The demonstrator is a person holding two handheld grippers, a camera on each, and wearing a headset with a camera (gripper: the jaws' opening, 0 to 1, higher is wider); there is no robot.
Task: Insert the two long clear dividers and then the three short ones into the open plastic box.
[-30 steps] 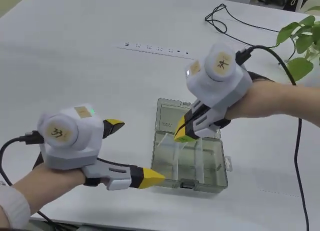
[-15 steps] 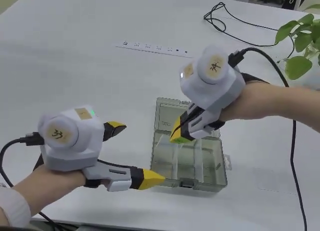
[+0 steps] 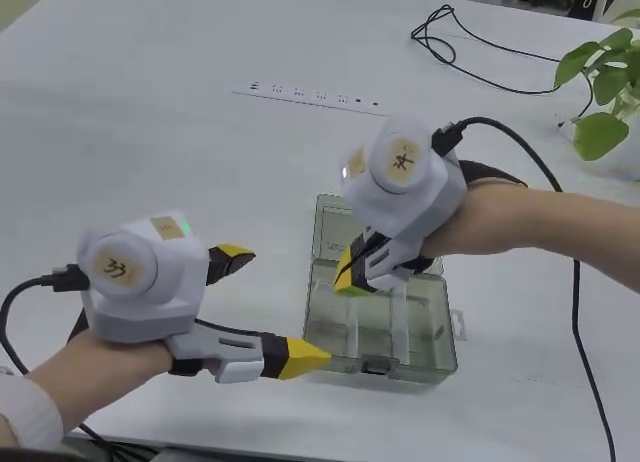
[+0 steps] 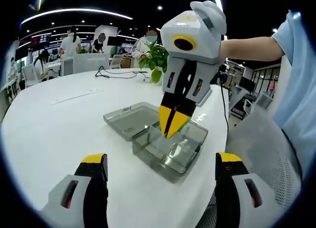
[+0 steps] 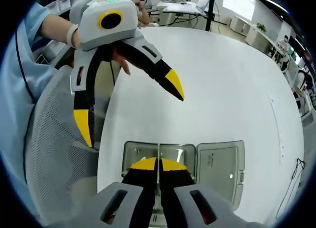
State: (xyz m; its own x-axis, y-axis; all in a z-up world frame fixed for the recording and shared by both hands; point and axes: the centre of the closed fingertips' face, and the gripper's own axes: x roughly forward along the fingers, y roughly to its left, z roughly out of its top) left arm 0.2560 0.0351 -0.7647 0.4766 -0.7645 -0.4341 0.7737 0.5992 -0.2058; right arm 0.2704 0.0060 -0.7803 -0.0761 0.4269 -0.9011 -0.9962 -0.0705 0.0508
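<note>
I had the right gripper (image 3: 345,281) pinched closed, tips down in the open clear grey plastic box (image 3: 446,334), presumably seating a thin clear divider (image 3: 400,322) (grip on it unconfirmed), while the left gripper (image 3: 271,303) hovered alongside, jaws apart.

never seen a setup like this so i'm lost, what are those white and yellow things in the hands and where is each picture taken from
A person, no robot, holds a hand-held gripper in each hand, a two-jaw pincer with yellow tips. One picture comes from a headset camera looking down at the table; the two round ones come from a camera on each hand-held gripper. The left hand-held gripper hangs open beside an open plastic box. The right hand-held gripper is shut over the box, pinching what looks like a thin clear divider; other dividers already stand inside. Further back are a power strip, a black cable and a plant.
</note>
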